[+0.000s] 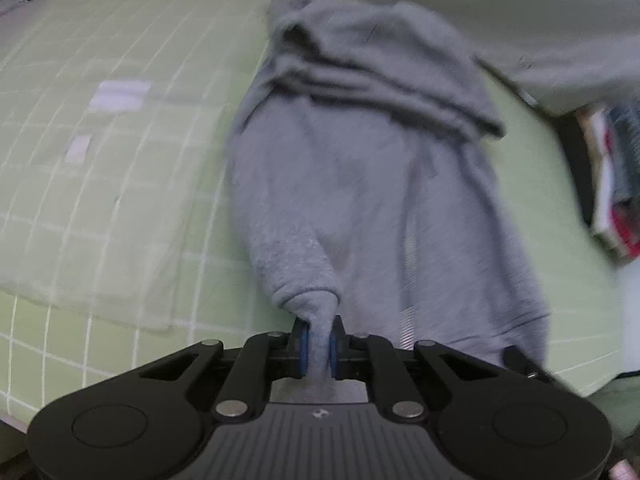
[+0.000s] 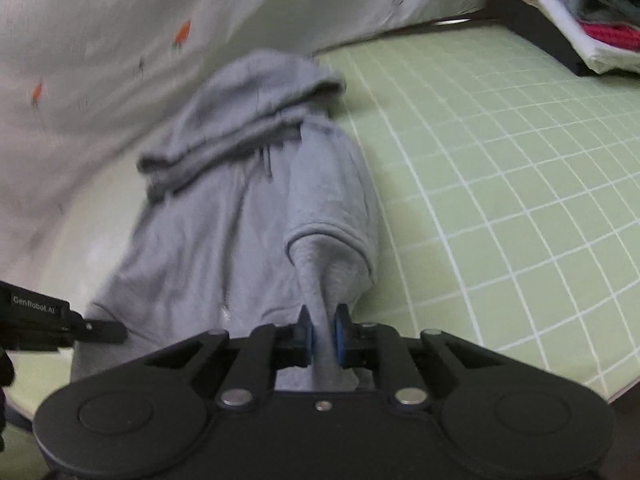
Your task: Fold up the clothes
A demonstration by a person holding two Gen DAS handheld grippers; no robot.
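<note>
A grey hooded sweatshirt [image 1: 360,184] lies lengthwise on a green checked sheet [image 1: 120,160], its hood bunched at the far end. My left gripper [image 1: 319,344] is shut on a pinch of the near hem, which is drawn up into a cone between the blue pads. In the right wrist view the same sweatshirt [image 2: 224,220] stretches away from me, and my right gripper [image 2: 323,340] is shut on a twisted fold of its near edge. The left gripper's black body [image 2: 48,320] shows at the left edge of that view.
A pale quilt with small orange prints [image 2: 120,40] lies along the far side of the bed. A stack of folded clothes, red and dark among them [image 2: 580,12], sits beyond the sheet's corner. A folded green cloth [image 1: 100,240] lies left of the sweatshirt.
</note>
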